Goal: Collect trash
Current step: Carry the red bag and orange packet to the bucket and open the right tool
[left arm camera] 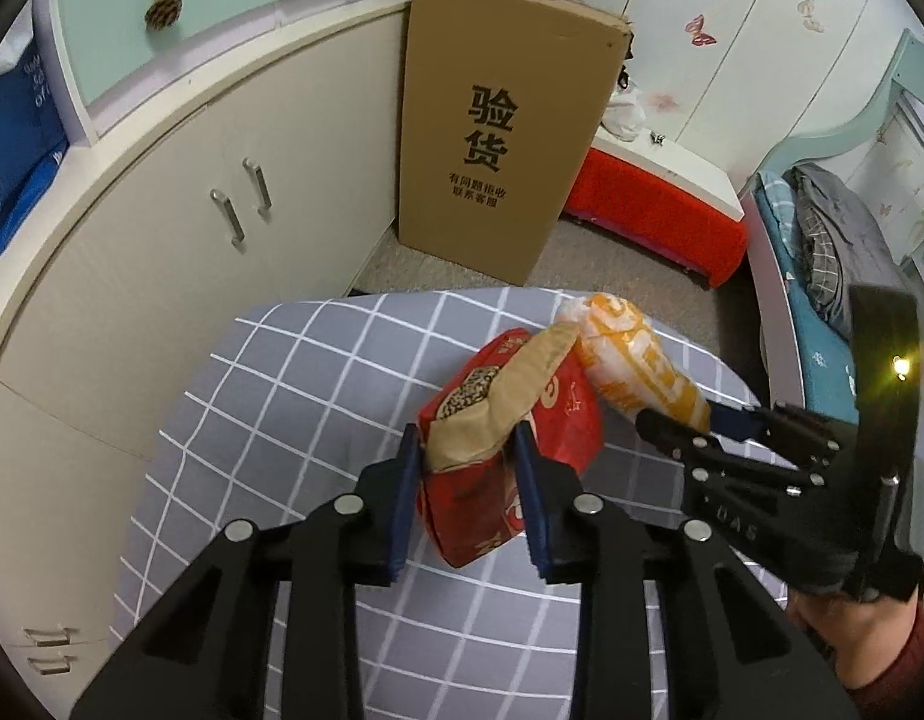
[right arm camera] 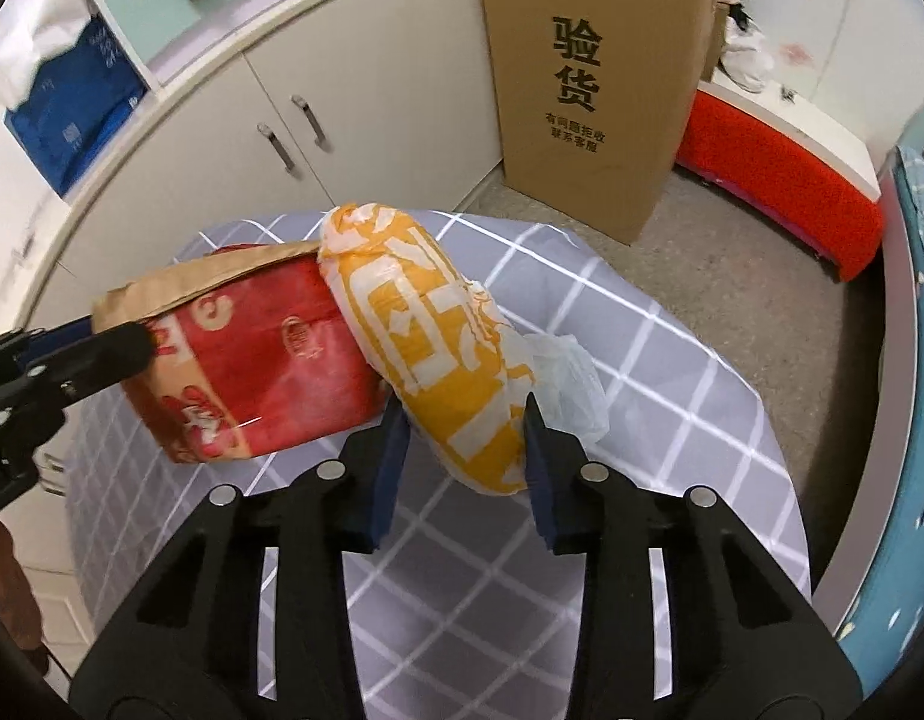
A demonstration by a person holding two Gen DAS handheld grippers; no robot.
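- Left wrist view: the red bag, a red paper bag with a brown folded top, sits between the blue pads of the left gripper, which pinch its brown upper end from both sides.
- The bag is over the middle of the table, a round top under a grey cloth with white grid lines; whether its underside touches the cloth I cannot tell.
- The orange bag, an orange-and-white plastic bundle, leans against the red bag's right side, toward the far right edge of the table.
- Right wrist view: the right gripper has its pads closed on the near end of the orange bag, one pad on each side of it.
- A thin clear plastic scrap bulges out of the bundle just past the right pad.
- The red bag lies left of the orange one, touching it, with a finger of the left gripper at its left end.
- A sleeve in dark red shows behind the right gripper at the lower right of the left wrist view.
- Beyond the far edge of the table a tall box of brown cardboard with black print stands upright on the floor.
- Cream cupboard doors with metal handles run along the left, and a red bench with a white top sits right of the box.
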